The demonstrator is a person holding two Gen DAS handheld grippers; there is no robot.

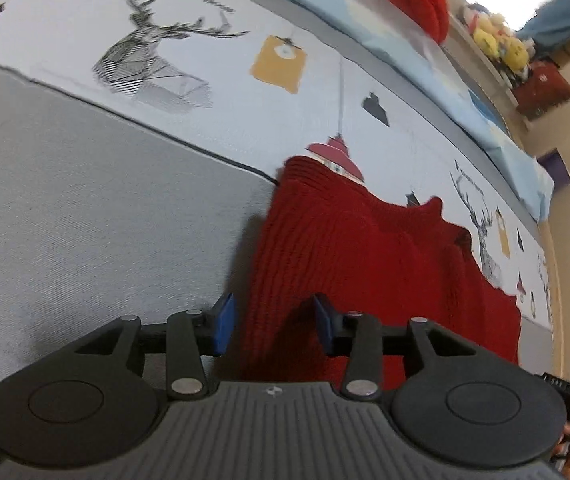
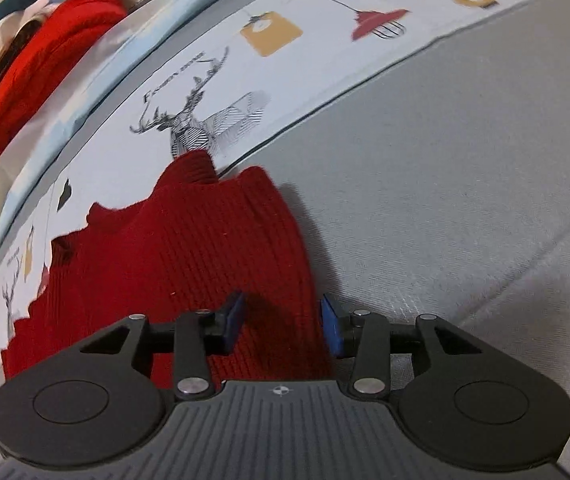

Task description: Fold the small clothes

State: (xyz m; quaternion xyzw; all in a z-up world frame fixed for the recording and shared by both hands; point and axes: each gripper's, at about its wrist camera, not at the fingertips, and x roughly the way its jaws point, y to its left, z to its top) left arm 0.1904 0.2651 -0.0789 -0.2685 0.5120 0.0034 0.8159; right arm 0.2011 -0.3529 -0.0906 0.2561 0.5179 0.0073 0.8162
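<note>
both grippers are spread wide, holding nothing: left gripper (image 1: 273,326) straddles the red knit garment's (image 1: 349,256) left edge, right gripper (image 2: 283,326) its right edge, on a grey sheet (image 2: 445,184). writing beside the printed deer (image 2: 205,120) is too blurred to read.

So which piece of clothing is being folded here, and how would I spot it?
Start from the big grey surface with a white printed cloth of deer and lamps along its far side. The dark red ribbed knit garment lies flat across the edge between them, right ahead of both grippers. The other red knit is brighter and sits bundled further back.
</note>
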